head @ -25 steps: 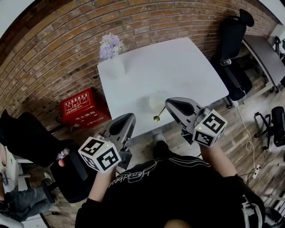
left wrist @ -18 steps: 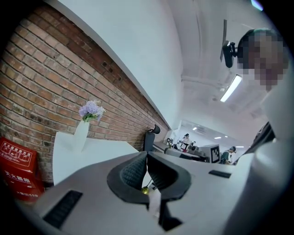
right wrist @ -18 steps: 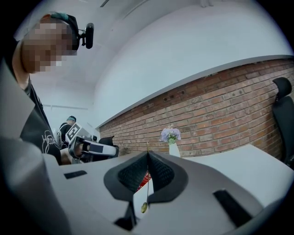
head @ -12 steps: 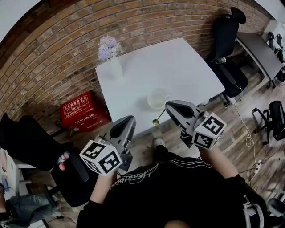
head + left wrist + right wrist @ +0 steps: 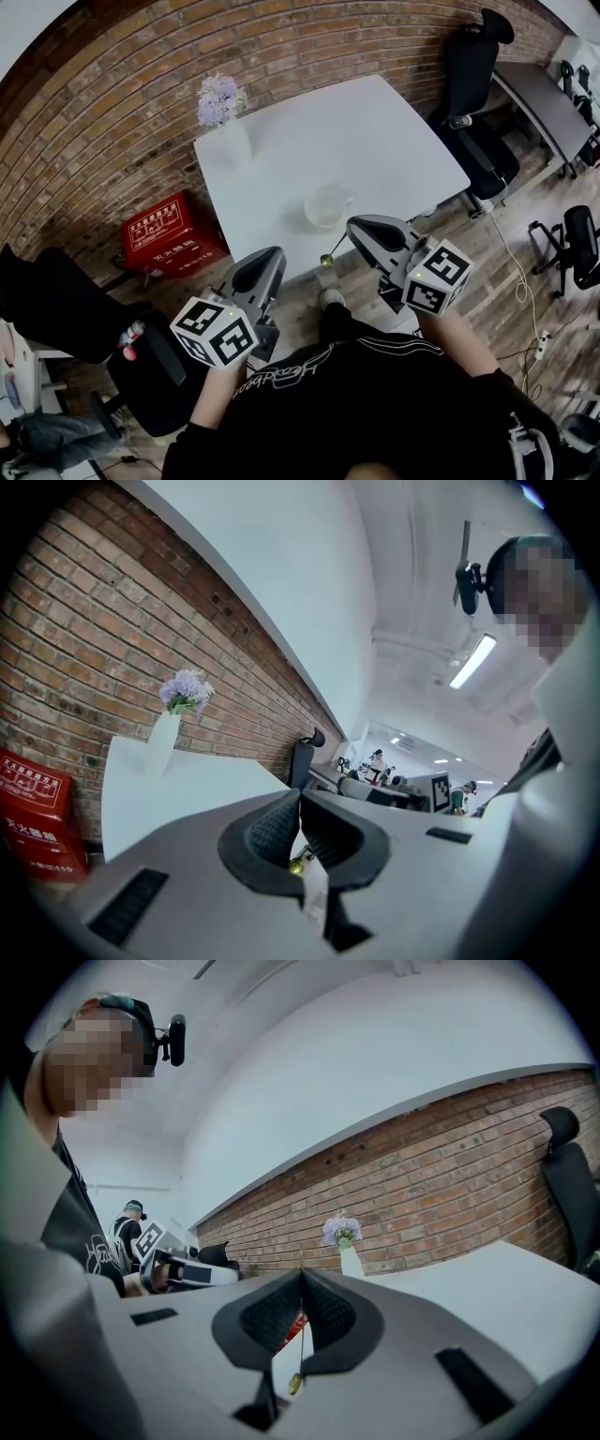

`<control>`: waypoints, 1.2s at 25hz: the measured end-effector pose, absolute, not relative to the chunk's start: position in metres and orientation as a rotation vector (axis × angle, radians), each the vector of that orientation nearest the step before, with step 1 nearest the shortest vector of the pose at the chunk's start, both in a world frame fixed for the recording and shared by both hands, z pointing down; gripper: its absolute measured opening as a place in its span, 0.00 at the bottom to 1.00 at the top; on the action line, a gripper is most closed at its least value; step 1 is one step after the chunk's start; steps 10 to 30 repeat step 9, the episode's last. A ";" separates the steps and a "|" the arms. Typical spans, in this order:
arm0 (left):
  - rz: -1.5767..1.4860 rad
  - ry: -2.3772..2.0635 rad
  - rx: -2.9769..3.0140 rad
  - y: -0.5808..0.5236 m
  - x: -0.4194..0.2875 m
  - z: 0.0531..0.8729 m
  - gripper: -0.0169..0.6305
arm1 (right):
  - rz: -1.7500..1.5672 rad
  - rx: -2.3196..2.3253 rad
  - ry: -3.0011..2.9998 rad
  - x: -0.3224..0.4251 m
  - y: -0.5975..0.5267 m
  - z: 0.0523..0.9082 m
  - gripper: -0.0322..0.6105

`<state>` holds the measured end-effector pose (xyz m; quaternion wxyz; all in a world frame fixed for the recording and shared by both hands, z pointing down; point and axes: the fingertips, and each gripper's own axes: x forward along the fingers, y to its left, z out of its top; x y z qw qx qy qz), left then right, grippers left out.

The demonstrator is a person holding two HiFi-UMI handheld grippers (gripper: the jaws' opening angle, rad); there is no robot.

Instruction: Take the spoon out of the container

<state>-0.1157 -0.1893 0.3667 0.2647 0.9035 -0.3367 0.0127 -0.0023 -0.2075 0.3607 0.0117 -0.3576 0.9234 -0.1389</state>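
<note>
Gripping spoon (image 5: pixel 334 249): right claw (image 5: pixel 353 228) clenched on its handle, clear of container (image 5: pixel 325 206), past desk (image 5: pixel 375 141) edge. Left claw (image 5: pixel 272 255) clenched, empty. Extraction looks done; next, lay it down.

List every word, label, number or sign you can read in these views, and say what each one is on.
No text here is clear enough to quote.
Red box: white characters on its top and side, too small and blurred to read.
Black shirt: white script print near the collar, too blurred to read.
Marker cubes: black-and-white square patterns only, no letters or numbers.
</note>
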 end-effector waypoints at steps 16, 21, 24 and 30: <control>0.057 -0.906 2.427 -0.197 -0.107 0.378 0.03 | -0.460 -1.133 2.851 0.011 -0.218 0.369 0.05; 0.057 -0.906 2.427 -0.197 -0.107 0.378 0.03 | -0.460 -1.133 2.851 0.011 -0.218 0.369 0.05; 0.057 -0.906 2.427 -0.197 -0.107 0.378 0.03 | -0.460 -1.133 2.851 0.011 -0.218 0.369 0.05; 0.057 -0.906 2.427 -0.197 -0.107 0.378 0.03 | -0.460 -1.133 2.851 0.011 -0.218 0.369 0.05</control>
